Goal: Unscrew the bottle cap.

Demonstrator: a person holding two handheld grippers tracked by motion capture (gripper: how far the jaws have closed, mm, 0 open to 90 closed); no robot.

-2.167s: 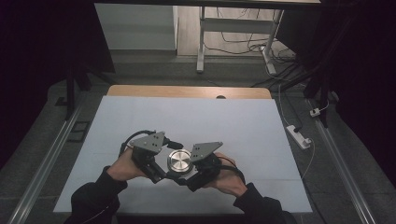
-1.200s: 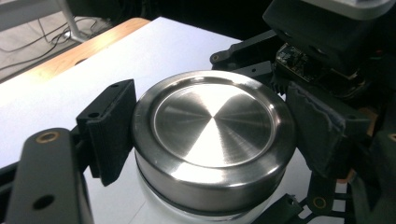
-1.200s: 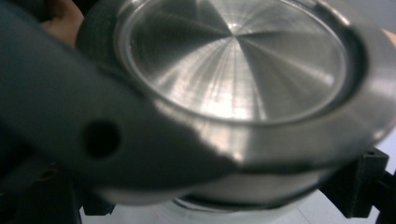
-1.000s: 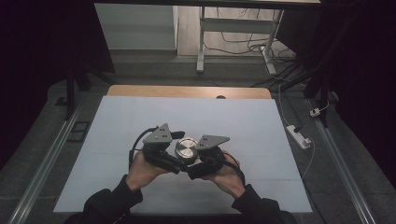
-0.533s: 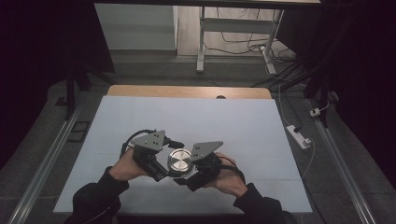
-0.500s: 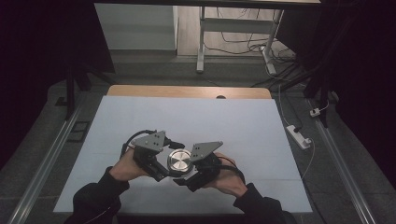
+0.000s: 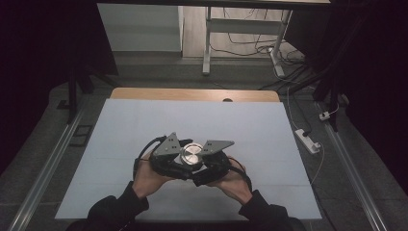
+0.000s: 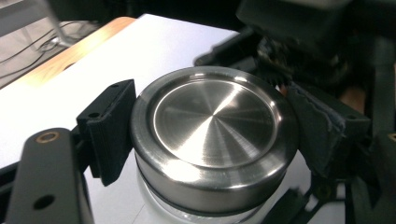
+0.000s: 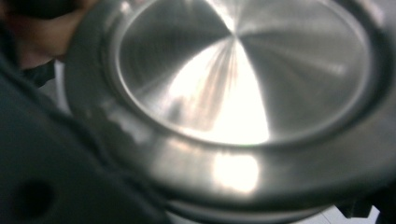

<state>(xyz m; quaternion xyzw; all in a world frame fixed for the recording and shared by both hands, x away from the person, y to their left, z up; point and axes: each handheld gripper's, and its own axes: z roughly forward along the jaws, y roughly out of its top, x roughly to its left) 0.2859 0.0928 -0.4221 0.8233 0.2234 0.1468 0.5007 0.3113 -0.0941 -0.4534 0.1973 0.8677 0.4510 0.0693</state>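
Bench [image 7: 144, 120]: pale sheet over a wooden top, a strip of wood showing at the far edge; bare apart from the work held near the person's side. Floor beyond and to the right carries cables and a white power strip [image 7: 308, 140]. Left tool [image 7: 169, 153] and right tool [image 7: 211, 159]: both held low over the near middle of the bench, angled inward so they meet around one object; half a second ago the pair sat slightly nearer the person and lower in the high view, so the whole cluster has shifted a little away and to the right, much as it stood a second ago. Steel lid [image 8: 212, 135]: round, brushed metal with a recessed centre, seated on a pale jar body of which only a sliver shows beneath the rim. In the left gripper view the left tool's two black jaws press the lid's rim from opposite sides, so it is clenched on the lid. In the right gripper view the lid [image 9: 243, 84] sits very close and blurred; whether the right tool grips the lid or the body below cannot be told. Judgement: the back-and-forth shifting suggests a twisting effort on the lid, which remains seated, so opening looks unfinished.
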